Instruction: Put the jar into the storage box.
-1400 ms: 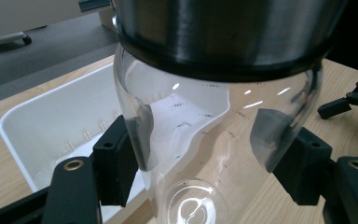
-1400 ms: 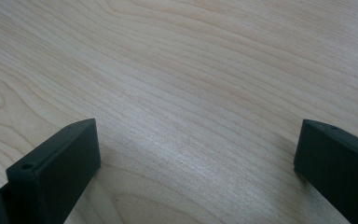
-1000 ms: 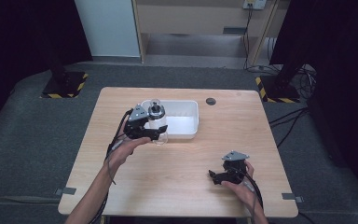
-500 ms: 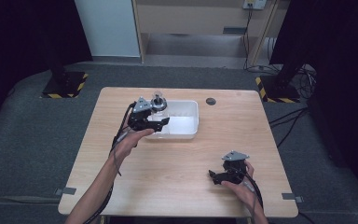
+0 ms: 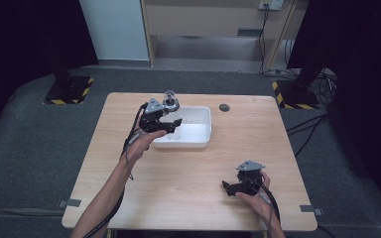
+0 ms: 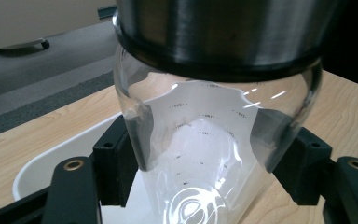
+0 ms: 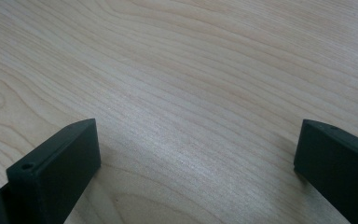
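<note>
A clear glass jar (image 6: pixel 205 140) with printed measure marks and a wide steel collar (image 6: pixel 219 32) is clamped between the two black jaws of my left gripper (image 5: pixel 171 124). In the high view the jar (image 5: pixel 171 111) hangs tilted above the left end of a white tray (image 5: pixel 201 141). My right gripper (image 5: pixel 230 188) rests low over the wooden table (image 5: pixel 188 183) near the front right. Its jaws stand wide apart in the right gripper view, with bare wood (image 7: pixel 191 116) between them.
A small dark round disc (image 5: pixel 223 107) lies on the table behind the tray. The person's forearms come in from the bottom edge. Beyond the table are grey floor, black stands with striped bases (image 5: pixel 69 89) and cables.
My left gripper has lifted the jar and carried it back and slightly right, over the tray's left end. The right gripper has stayed put.
</note>
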`<act>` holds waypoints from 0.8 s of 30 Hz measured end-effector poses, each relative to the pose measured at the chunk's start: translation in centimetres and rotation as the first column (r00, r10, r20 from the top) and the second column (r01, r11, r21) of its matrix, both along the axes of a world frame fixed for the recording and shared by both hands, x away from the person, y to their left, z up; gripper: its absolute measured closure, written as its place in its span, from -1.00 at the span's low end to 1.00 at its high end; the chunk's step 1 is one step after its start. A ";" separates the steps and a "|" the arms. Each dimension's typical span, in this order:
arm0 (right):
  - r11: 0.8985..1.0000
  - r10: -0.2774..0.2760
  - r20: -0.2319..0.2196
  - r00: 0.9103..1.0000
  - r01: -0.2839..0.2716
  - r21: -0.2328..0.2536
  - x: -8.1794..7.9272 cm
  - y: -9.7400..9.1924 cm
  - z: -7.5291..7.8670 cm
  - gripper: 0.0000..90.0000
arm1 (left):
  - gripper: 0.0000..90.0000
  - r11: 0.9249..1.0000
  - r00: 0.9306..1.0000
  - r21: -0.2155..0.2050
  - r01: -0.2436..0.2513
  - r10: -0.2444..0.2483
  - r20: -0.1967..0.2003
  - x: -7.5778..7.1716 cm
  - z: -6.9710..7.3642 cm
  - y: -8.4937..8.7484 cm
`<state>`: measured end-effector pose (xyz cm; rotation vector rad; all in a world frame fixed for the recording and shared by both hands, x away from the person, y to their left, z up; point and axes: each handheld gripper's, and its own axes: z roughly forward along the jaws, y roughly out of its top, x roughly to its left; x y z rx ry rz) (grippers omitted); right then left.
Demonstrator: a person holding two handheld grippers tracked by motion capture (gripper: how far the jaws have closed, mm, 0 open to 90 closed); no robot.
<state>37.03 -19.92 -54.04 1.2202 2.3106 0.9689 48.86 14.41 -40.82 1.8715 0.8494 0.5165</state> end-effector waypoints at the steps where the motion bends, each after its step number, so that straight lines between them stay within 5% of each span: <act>1: 1.000 0.000 0.000 1.000 0.000 0.000 0.0 0.0 0.0 -0.99 | -0.32 1.000 1.000 0.001 -0.001 0.001 0.000 0.2 -0.1 -0.1; 24: 1.000 0.000 0.000 1.000 0.000 0.001 0.0 0.0 0.0 -0.99 | -0.32 0.998 0.998 0.013 -0.056 0.057 -0.018 3.0 -2.1 -1.5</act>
